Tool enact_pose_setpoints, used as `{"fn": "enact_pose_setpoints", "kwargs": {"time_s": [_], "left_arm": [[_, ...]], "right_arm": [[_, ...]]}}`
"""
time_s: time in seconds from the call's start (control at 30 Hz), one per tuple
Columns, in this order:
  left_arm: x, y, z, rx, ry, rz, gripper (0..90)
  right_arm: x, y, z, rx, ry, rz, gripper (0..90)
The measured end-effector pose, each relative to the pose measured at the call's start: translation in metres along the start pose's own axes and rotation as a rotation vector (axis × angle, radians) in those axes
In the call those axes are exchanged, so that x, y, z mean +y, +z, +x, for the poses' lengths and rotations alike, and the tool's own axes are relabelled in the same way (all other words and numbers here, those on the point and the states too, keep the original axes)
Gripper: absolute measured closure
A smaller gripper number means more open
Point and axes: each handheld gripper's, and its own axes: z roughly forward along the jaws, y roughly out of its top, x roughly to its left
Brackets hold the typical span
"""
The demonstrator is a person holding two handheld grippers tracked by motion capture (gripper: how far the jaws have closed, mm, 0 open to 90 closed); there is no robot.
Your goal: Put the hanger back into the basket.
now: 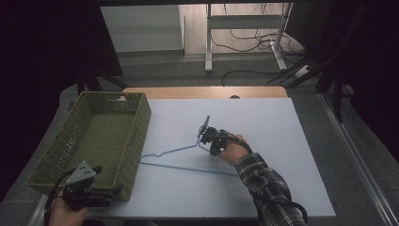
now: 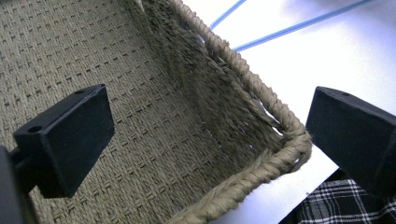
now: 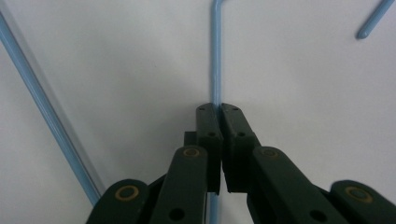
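There is one blue hanger (image 1: 188, 157) made of thin wire. It lies flat on the white counter (image 1: 282, 141), in the middle of the high view. Its long straight side runs toward the lower right of that view. Its left tip is just beside the basket.

There is one basket (image 1: 70, 141). It is green and woven, and it sits at the left of the high view on the counter's left edge.

There are two grippers. The right gripper (image 1: 207, 134) is in the middle of the high view, at the neck of the hanger. In the right gripper view its two black fingers (image 3: 208, 126) are squeezed together on the blue wire (image 3: 215, 56), which runs straight up from between them.

The left gripper (image 1: 94, 193) is at the lower left of the high view, by the near corner of the basket. In the left gripper view its two fingers (image 2: 70, 135) are spread wide apart. The basket's corner rim (image 2: 280, 154) sits between them, and they hold nothing.

One plaid sleeve (image 1: 268, 188) comes in from the lower right.
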Motion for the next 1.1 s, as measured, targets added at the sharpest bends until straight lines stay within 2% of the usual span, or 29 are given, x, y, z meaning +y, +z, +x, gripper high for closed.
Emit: {"fn": "enact_pose_setpoints", "kwargs": {"time_s": [0.1,0.17,0.27,0.5,0.8,0.9,0.97,1.1], "left_arm": [[0.0,0.0,0.0,-0.001,-0.001,-0.001,1.4],[0.0,0.0,0.0,-0.001,0.0,0.0,1.4],[0.0,0.0,0.0,0.002,0.001,0.002,1.4],[0.0,0.0,0.0,0.001,-0.004,-0.001,1.4],[0.002,-0.003,0.0,0.001,-0.027,-0.019,2.4],[0.006,-0.005,-0.002,-0.001,-0.032,-0.031,3.0],[0.011,-0.006,-0.005,-0.013,-0.033,-0.037,2.9],[0.027,-0.005,-0.014,-0.052,-0.011,-0.051,1.8]], "right_arm": [[-0.003,-0.001,0.001,-0.007,0.002,-0.009,87.1],[-0.006,-0.002,0.001,0.014,0.007,-0.024,87.2],[-0.01,-0.003,0.001,0.016,0.008,-0.043,87.3],[-0.016,-0.014,0.0,0.001,0.005,-0.122,87.3],[-0.022,-0.026,0.002,-0.01,-0.003,-0.181,87.4],[-0.024,-0.03,0.003,-0.019,-0.002,-0.198,87.4],[-0.024,-0.032,0.005,-0.025,-0.005,-0.207,87.4],[-0.027,-0.036,0.008,-0.041,-0.013,-0.227,87.4]]}}
